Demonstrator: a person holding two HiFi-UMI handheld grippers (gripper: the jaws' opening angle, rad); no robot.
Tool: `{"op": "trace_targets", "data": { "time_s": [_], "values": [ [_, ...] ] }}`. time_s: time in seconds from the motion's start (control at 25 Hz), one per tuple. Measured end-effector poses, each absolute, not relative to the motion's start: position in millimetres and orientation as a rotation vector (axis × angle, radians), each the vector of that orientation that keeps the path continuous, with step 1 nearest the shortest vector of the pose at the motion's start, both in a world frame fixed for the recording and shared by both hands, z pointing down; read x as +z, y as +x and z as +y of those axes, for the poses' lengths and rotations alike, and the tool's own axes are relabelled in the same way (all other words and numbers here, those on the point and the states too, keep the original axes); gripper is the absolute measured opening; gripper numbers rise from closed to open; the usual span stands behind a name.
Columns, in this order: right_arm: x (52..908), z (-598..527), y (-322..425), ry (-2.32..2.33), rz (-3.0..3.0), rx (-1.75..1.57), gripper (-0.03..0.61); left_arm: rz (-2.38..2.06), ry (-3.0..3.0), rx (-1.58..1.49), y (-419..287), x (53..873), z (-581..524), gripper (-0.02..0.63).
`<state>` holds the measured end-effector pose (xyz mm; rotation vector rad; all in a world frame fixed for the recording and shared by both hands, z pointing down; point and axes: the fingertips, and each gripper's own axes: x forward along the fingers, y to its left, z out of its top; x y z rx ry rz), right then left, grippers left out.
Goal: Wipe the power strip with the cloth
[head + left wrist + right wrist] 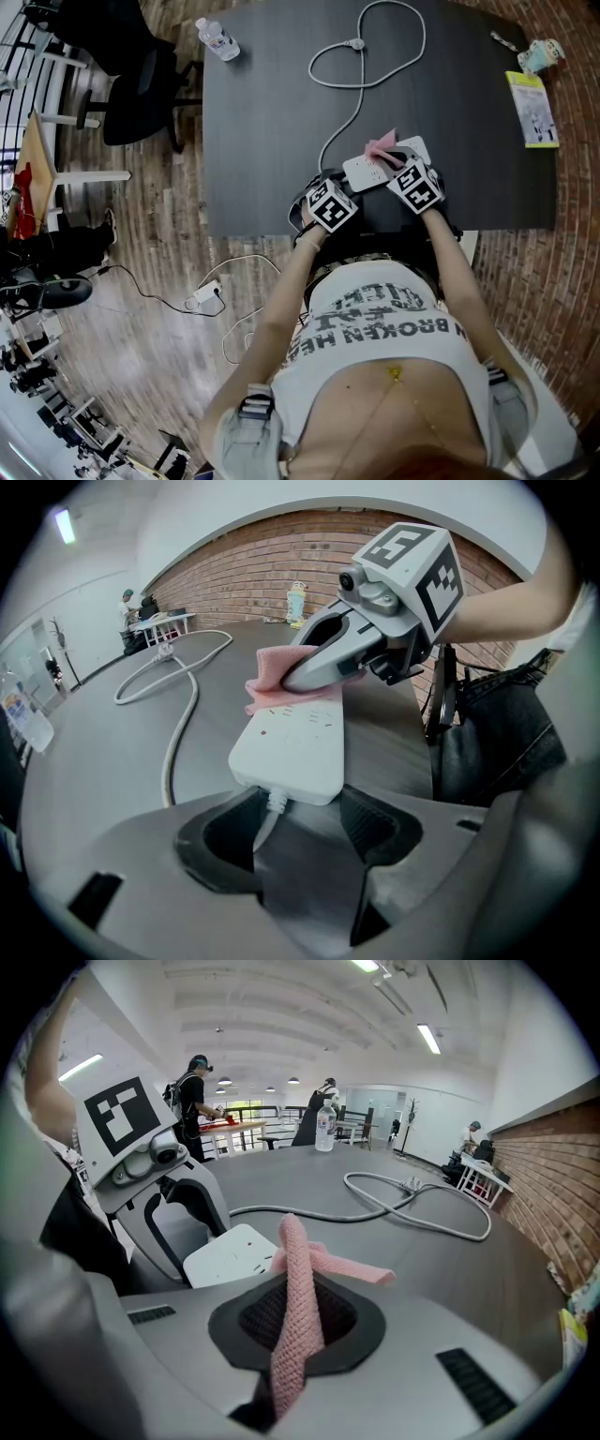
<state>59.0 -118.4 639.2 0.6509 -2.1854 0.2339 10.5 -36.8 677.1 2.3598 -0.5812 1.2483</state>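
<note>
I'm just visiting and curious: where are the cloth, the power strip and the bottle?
cloth (298, 1288), right gripper view, on its upright pink fold.
power strip (298, 747), left gripper view, on its white top face.
bottle (217, 39), head view, on its clear body.

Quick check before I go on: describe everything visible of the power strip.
The power strip is a white, plastic-looking slab with rounded corners, socket holes and a small red dot on top. It lies flat on the dark table near the person's edge. Its pale cord leaves the near end between the left tongs' spread jaws; whether they pinch it is unclear. The pink cloth, clamped in the right tongs, rests on its far end.
</note>
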Motion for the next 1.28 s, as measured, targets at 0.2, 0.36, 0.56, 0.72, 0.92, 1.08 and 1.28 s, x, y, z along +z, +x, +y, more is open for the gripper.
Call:
{"op": "trace_targets", "data": {
  "time_s": [0.2,0.36,0.56,0.72,0.92,1.08,1.28],
  "values": [
    [639,-120,65,0.659,-2.182,0.236,0.017,-0.583,2.361,1.251,11,677,-36,0.255],
    [640,-123,74,0.674,-2.175,0.233,0.017,-0.586,2.361,1.252,12,678,-37,0.255],
    [639,-130,90,0.723,-2.161,0.24,0.017,-0.586,2.359,1.256,11,678,-37,0.255],
    [639,-136,106,0.766,-2.152,0.256,0.017,-0.589,2.36,1.257,12,678,-37,0.255],
    [642,-141,123,0.813,-2.126,0.268,0.017,-0.59,2.361,1.262,12,678,-37,0.255],
    [641,-147,132,0.855,-2.131,0.275,0.017,-0.588,2.361,1.265,11,678,-37,0.255],
    [639,-151,145,0.903,-2.12,0.295,0.017,-0.582,2.359,1.273,11,678,-36,0.255]
  ]
}}
